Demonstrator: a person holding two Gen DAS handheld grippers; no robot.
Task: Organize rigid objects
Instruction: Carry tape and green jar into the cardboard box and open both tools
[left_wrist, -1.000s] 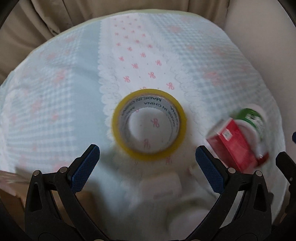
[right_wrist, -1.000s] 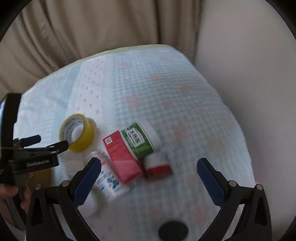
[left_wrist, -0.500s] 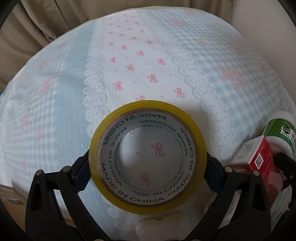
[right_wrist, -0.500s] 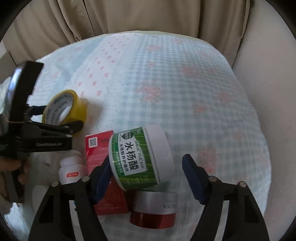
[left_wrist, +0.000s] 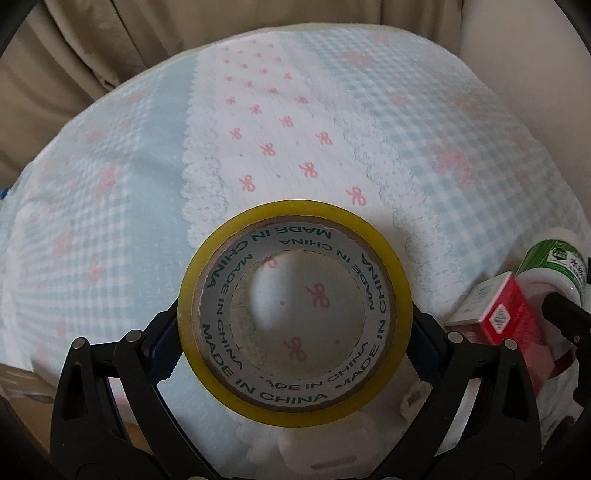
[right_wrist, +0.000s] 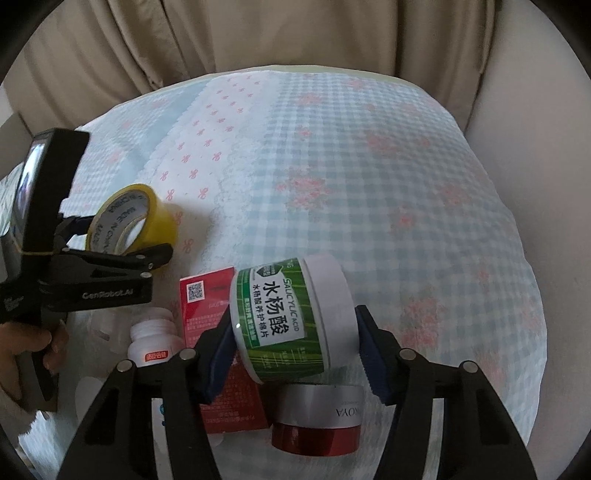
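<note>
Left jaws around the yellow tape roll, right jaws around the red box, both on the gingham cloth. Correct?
Not quite. The right gripper has its jaws closing around the green-labelled white jar, not the red box, which lies beside it; the right wrist view shows this. The left gripper does bracket the yellow tape roll.

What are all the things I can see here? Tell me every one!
tape roll: 1, yellow, on the cloth between the left gripper's fingers
green jar: 1, green and white, on its side between the right gripper's fingers
red box: 1, left of the green jar
white bottle: 1, left of the box
red jar: 1, red and silver, below the green jar
cloth: 1, blue check with pink bows
curtain: beige, behind
left gripper: black, fingers against the tape
right gripper: black, closing on the green jar
hand: 1, holding the left gripper
</note>
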